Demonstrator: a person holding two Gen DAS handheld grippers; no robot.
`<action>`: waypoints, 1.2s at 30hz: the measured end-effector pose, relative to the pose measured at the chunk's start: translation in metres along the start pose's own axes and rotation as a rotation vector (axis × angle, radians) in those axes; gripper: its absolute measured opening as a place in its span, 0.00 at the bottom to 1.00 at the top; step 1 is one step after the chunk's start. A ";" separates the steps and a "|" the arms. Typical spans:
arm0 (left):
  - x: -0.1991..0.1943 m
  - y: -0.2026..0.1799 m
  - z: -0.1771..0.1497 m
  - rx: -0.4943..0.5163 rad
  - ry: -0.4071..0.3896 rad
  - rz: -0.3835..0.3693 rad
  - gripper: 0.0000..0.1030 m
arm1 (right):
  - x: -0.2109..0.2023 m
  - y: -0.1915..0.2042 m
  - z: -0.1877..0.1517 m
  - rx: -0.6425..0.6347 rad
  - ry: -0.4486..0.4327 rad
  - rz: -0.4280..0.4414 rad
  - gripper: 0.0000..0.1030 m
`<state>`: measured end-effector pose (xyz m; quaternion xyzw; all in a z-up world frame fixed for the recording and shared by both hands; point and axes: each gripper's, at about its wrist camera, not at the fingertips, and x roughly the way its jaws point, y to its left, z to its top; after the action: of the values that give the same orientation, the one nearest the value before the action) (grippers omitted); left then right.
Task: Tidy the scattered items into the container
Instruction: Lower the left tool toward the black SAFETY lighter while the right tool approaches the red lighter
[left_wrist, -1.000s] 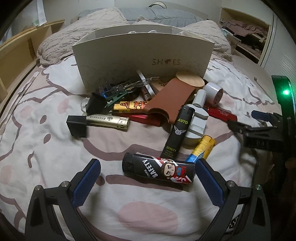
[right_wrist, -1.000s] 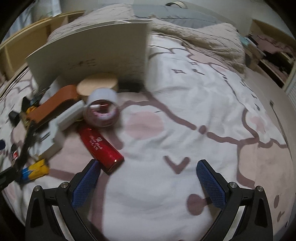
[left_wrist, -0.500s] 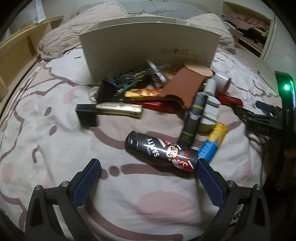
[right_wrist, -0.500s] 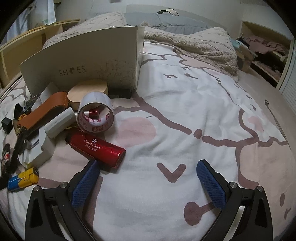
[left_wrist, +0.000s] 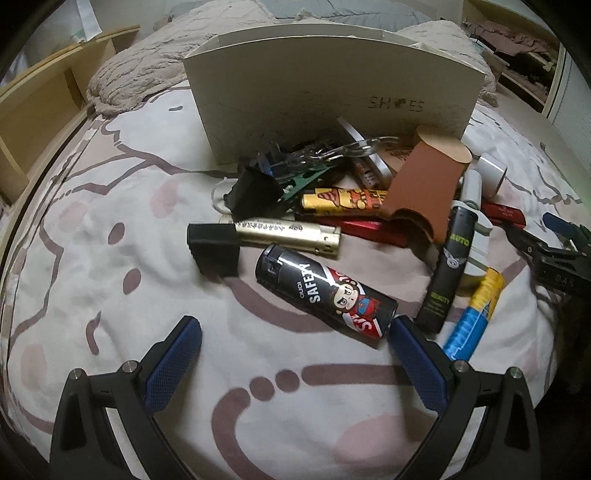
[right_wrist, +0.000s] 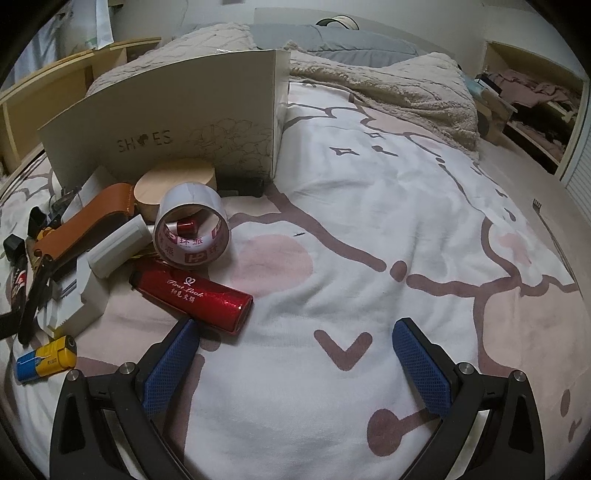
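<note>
- Right now the left gripper (left_wrist: 293, 336) hangs low over the bedsheet (left_wrist: 110, 280), jaws spread wide, holding nothing.
- Just ahead of it lies a black lighter (left_wrist: 327, 295) with a cartoon monkey, its near end close to the right-hand fingertip (left_wrist: 410, 343).
- Behind that sits the heap: gold lighter (left_wrist: 284, 236), yellow lighter (left_wrist: 345, 201), brown case (left_wrist: 424, 184), what may be keys, all against the shoe box (left_wrist: 332, 96).
- Over on the other side, the right gripper (right_wrist: 293, 336) is spread too, empty, above bare sheet.
- Its left-hand fingertip (right_wrist: 181, 343) sits just beside a red lighter (right_wrist: 192, 295); a tape roll (right_wrist: 192, 232) stands behind.
</note>
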<state>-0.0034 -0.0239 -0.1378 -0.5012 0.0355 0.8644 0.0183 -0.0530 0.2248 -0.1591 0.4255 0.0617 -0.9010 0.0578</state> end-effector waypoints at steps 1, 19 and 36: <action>-0.001 0.001 0.001 0.000 -0.003 -0.012 1.00 | -0.001 0.000 0.000 -0.001 0.000 0.001 1.00; 0.011 0.033 0.043 0.019 -0.048 0.090 1.00 | -0.002 0.045 0.022 0.019 0.033 0.094 1.00; 0.018 0.047 0.037 -0.034 -0.036 0.134 1.00 | 0.006 0.031 0.018 0.069 0.010 0.010 1.00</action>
<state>-0.0476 -0.0682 -0.1326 -0.4823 0.0539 0.8730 -0.0478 -0.0657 0.1908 -0.1543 0.4320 0.0286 -0.9002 0.0471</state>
